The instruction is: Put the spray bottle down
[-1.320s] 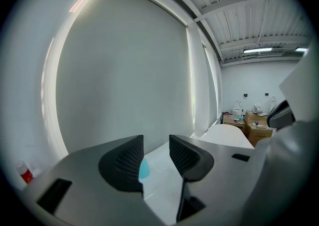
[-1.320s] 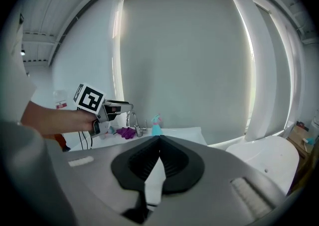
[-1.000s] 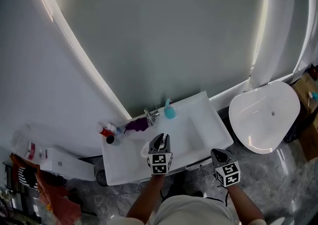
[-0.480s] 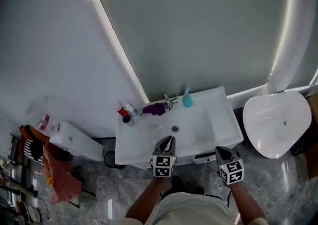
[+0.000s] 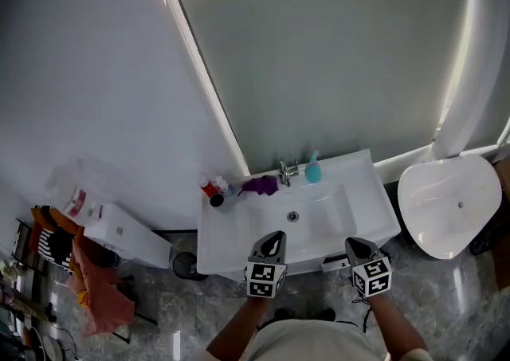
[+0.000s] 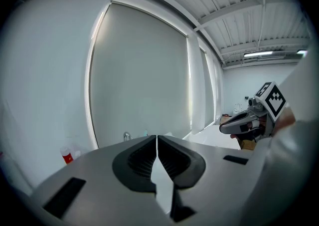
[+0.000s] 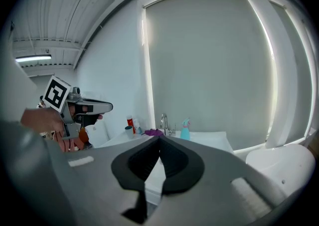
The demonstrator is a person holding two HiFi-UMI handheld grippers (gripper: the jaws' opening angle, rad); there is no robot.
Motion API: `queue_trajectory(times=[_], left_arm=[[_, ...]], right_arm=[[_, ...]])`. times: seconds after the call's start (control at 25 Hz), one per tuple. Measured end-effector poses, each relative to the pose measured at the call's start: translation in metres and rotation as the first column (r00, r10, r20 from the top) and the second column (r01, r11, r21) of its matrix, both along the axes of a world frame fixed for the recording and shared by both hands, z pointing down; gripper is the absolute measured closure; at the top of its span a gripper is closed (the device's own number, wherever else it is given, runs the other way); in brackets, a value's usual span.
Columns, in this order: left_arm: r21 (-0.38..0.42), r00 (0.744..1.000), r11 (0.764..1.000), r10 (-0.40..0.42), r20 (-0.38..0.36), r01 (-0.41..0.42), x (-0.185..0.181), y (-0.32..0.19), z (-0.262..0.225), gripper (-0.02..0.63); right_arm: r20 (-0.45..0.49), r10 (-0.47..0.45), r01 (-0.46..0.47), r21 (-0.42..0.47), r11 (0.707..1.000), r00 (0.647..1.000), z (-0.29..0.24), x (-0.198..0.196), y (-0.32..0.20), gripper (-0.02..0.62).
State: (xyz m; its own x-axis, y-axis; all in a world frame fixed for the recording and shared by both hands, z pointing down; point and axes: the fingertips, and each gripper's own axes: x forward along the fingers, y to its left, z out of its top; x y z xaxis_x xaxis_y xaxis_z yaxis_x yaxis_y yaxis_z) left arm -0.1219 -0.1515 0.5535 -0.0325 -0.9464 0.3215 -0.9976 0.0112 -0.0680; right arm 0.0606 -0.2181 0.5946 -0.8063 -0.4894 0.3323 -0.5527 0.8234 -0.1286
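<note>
The spray bottle (image 5: 313, 168) stands at the sink's (image 5: 231, 244) far edge. My left gripper (image 5: 274, 240) has just been closing, empty; my right gripper (image 5: 357, 245) is shut, empty. I should back away nearward, steadily.

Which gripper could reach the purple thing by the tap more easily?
Probably the left. The left gripper hangs in front of the sink, nearly in line with the purple thing; the right gripper is off toward the sink's other end. The left jaws have just closed, empty.
</note>
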Motion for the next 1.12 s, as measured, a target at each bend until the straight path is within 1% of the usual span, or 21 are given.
queue_trajectory(times=[0.24, 0.48, 0.6, 0.8, 0.92, 1.12], left_arm=[[0.024, 0.999, 0.999, 0.035, 0.008, -0.035, -0.021, 0.011, -0.017, 0.597], [0.035, 0.998, 0.998, 0.057, -0.009, -0.057, -0.035, 0.020, -0.026, 0.600], [0.038, 0.998, 0.998, 0.060, -0.036, -0.059, -0.037, 0.023, -0.026, 0.600], [0.033, 0.996, 0.996, 0.079, -0.043, -0.077, -0.033, 0.024, -0.024, 0.600], [0.037, 0.995, 0.996, 0.085, -0.056, -0.083, -0.029, 0.023, -0.024, 0.600], [0.036, 0.995, 0.996, 0.089, -0.052, -0.088, -0.027, 0.020, -0.022, 0.600]], right_arm=[[0.013, 0.020, -0.020, 0.029, 0.999, 1.000, -0.022, -0.020, 0.004, 0.584], [0.037, 0.035, -0.037, 0.058, 0.998, 0.999, -0.040, -0.025, 0.005, 0.584], [0.053, 0.044, -0.048, 0.083, 0.995, 0.998, -0.047, -0.026, 0.003, 0.584], [0.070, 0.040, -0.047, 0.100, 0.994, 0.997, -0.052, -0.032, 0.010, 0.584], [0.065, 0.036, -0.042, 0.096, 0.994, 0.997, -0.049, -0.033, 0.012, 0.584], [0.066, 0.038, -0.044, 0.094, 0.995, 0.997, -0.049, -0.032, 0.010, 0.584]])
